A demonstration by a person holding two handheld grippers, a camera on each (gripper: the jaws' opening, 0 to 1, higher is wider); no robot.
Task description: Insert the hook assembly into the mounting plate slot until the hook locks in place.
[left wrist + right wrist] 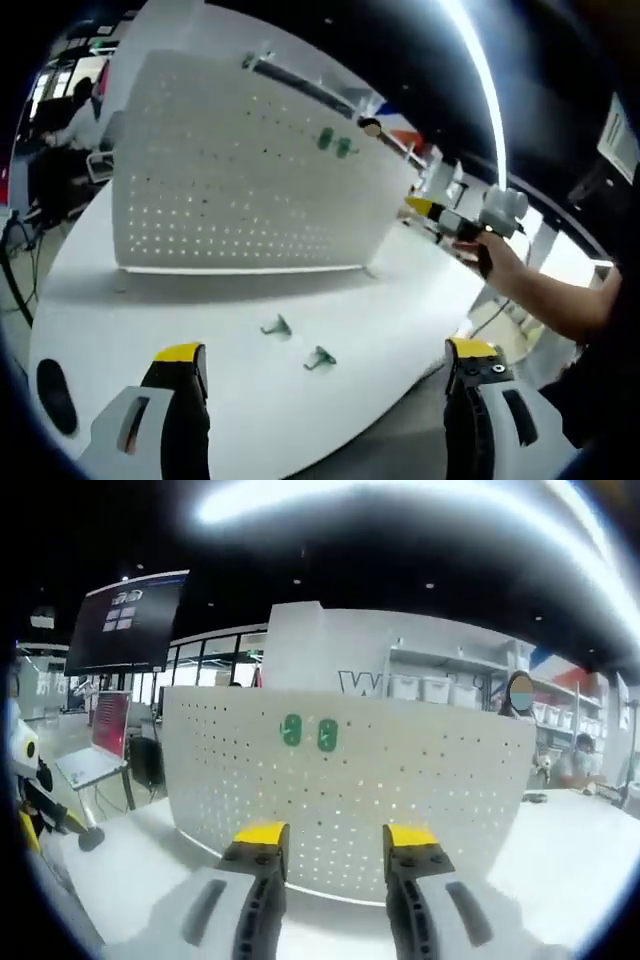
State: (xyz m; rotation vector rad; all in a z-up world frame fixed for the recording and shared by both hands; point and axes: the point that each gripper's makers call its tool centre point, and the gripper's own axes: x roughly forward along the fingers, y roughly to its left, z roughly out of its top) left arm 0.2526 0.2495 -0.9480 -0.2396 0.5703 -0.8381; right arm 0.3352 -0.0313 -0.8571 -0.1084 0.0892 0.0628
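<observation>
A white perforated mounting plate (pixel 240 190) stands upright on the white table (pixel 130 310). Two green hooks (pixel 334 143) hang on its upper right part. Two more green hooks lie loose on the table in front of it, one (pixel 276 326) nearer the plate and one (pixel 319 358) nearer me. My left gripper (pixel 325 350) is open wide just above the table's near edge, with nothing gripped. A hand holds my right gripper (pixel 440 215) up in the air to the right of the plate. In the right gripper view that gripper (pixel 336 837) is open and empty, facing the plate (pixel 400 800) and its two mounted hooks (pixel 309 732).
A black oval mark (pixel 52 395) sits on the table at the near left. A person (pixel 70 115) sits behind the plate at the far left. Shelves with white boxes (pixel 430 688), a dark wall screen (pixel 125 620) and a red display (pixel 110 723) stand behind.
</observation>
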